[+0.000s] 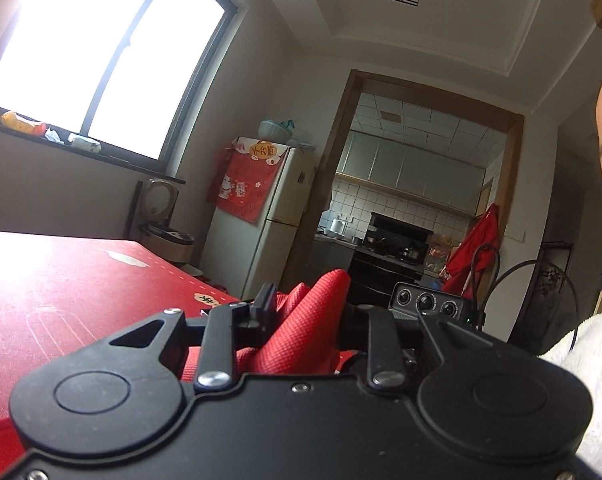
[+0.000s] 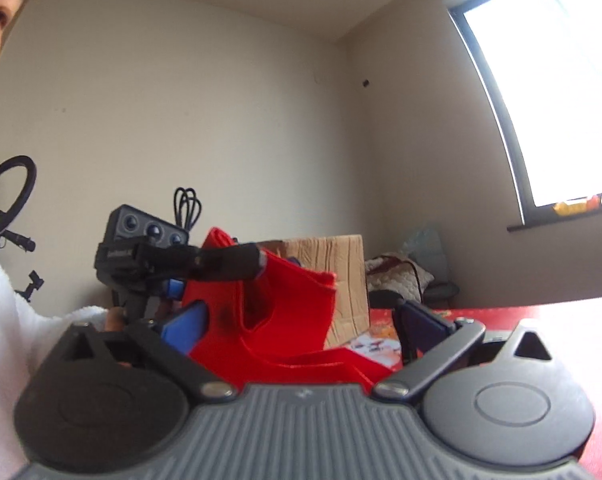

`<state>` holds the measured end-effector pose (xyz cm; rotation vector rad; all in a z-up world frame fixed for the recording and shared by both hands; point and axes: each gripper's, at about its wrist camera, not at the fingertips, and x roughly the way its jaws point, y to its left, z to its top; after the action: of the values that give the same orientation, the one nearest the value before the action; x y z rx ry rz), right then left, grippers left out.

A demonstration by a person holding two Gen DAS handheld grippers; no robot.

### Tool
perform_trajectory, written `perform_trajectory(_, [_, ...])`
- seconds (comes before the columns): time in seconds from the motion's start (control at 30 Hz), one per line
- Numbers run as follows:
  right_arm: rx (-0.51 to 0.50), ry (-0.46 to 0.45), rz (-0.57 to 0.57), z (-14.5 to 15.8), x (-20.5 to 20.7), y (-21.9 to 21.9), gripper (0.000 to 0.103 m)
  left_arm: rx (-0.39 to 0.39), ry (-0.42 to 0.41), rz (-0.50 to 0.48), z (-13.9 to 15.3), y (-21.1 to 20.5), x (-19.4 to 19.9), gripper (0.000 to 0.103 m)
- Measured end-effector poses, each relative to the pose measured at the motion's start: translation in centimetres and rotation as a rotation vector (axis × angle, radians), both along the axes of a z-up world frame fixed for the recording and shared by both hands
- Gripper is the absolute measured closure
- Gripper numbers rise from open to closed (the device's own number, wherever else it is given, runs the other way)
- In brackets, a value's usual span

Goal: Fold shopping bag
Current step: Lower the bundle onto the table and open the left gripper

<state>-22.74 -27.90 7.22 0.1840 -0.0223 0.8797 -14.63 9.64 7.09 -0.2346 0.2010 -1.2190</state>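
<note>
the red shopping bag (image 1: pixel 309 328) is being held above the red table (image 1: pixel 61 300), bunched and raised between the two tools. in the left wrist view, the left gripper (image 1: pixel 301 320) is sitting closed on a rumpled ridge of the woven fabric, which is rising out from between its fingers and pointing up and slightly forward; the jaws are standing nearly together with cloth filling the gap. in the right wrist view, the right gripper (image 2: pixel 301 324) is standing wide apart, its blue-padded fingers (image 2: pixel 185 326) spread to either side of the fabric; the bag (image 2: pixel 285 320) is lying directly ahead between them, and it cannot be told whether either pad is touching it. the left tool is seen there gripping the upper edge of the bag from the far left, so the left hand is the one in contact. the long axis of the bag is running roughly from the left grip down and rightward toward the table. a cardboard box (image 2: pixel 341 276) is standing behind the bag; its contents are not visible. the state of folding is not determinable, as the fabric is crumpled rather than laid flat.
</note>
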Motion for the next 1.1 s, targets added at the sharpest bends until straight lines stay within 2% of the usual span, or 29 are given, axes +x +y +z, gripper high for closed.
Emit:
perform_trajectory(0.13, [0.033,-0.002,0.001,-0.5,0.0,-0.7,0.001,-0.032,0.062,-0.044,0.0,-0.6,1.3,0.076])
perform_trajectory(0.23, [-0.015,-0.022,-0.014,-1.0,-0.2,-0.5,0.002,-0.026,0.091,-0.083,-0.4,-1.7,1.9,0.075])
perform_trajectory(0.3, [-0.040,-0.038,-0.003,-1.3,-0.3,-0.1,0.009,-0.006,0.098,-0.101,-0.7,-2.9,2.2,0.075])
perform_trajectory(0.37, [-0.043,-0.031,0.034,-1.6,-0.2,-0.1,0.031,0.003,0.101,-0.087,-0.7,-3.8,2.6,0.074])
perform_trajectory(0.43, [-0.026,-0.006,0.040,-1.7,0.1,-0.3,0.039,0.000,0.112,-0.069,-0.7,-4.4,3.2,0.074])
perform_trajectory(0.47, [-0.016,0.010,0.045,-1.8,0.3,-0.6,0.054,-0.002,0.116,-0.055,-0.7,-4.7,3.4,0.073])
perform_trajectory(0.5, [-0.010,0.022,0.048,-1.8,0.3,-0.7,0.064,0.001,0.116,-0.038,-0.6,-5.0,3.6,0.073])
perform_trajectory(0.53, [-0.015,0.029,0.038,-1.7,0.3,-0.6,0.065,0.005,0.116,-0.021,-0.6,-5.3,3.8,0.072])
perform_trajectory(0.63, [-0.041,0.052,-0.003,-1.3,0.1,-0.3,0.080,0.023,0.116,0.040,-0.1,-6.2,4.4,0.069])
perform_trajectory(0.67, [-0.039,0.073,-0.013,-1.2,0.1,-0.3,0.081,0.028,0.116,0.065,0.1,-6.4,4.7,0.068])
perform_trajectory(0.7, [-0.034,0.097,-0.023,-1.1,0.4,-0.3,0.083,0.033,0.121,0.091,0.1,-6.7,5.1,0.064])
perform_trajectory(0.77, [-0.018,0.146,-0.052,-1.1,1.1,-0.6,0.083,0.047,0.104,0.152,0.7,-7.2,5.1,0.043])
perform_trajectory(0.8, [-0.004,0.181,-0.075,-1.1,1.6,-1.0,0.084,0.051,0.082,0.185,1.0,-7.4,5.0,0.025])
perform_trajectory(0.83, [0.010,0.211,-0.095,-1.1,2.1,-1.4,0.084,0.045,0.058,0.219,1.4,-7.3,4.7,0.014])
perform_trajectory(0.93, [0.057,0.281,-0.149,-1.4,3.4,-2.8,0.085,0.033,-0.001,0.317,2.8,-7.0,3.7,0.006])
perform_trajectory(1.1, [0.179,0.364,-0.316,-1.5,5.5,-4.3,0.086,0.122,-0.024,0.489,3.4,-7.3,2.5,0.004])
